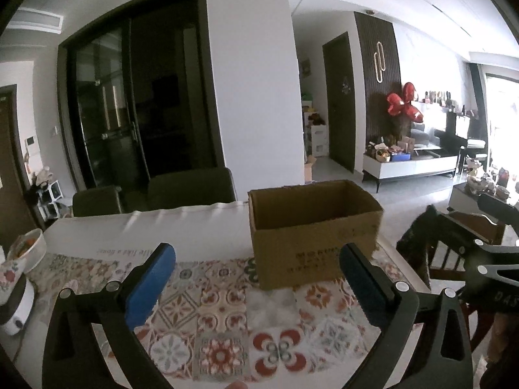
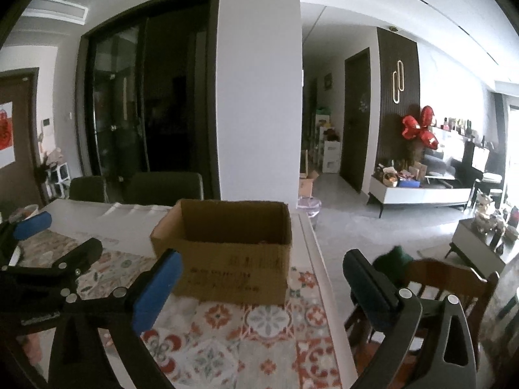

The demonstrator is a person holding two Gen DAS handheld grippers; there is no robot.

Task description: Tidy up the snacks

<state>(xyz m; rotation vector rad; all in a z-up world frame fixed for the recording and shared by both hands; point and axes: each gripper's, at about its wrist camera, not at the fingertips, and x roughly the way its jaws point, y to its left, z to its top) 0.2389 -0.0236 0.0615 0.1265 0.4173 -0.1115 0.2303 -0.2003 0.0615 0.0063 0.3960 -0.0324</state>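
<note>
An open brown cardboard box stands on the patterned tablecloth near the table's right side; it also shows in the right wrist view. Little of its inside shows. My left gripper is open and empty, hovering in front of the box. My right gripper is open and empty, to the right of the left one, near the table's right edge. The left gripper shows at the left in the right wrist view. No snacks are visible on the table.
A white bowl and a floral pouch sit at the table's left end. Dark chairs stand behind the table. A wooden chair stands right of the table.
</note>
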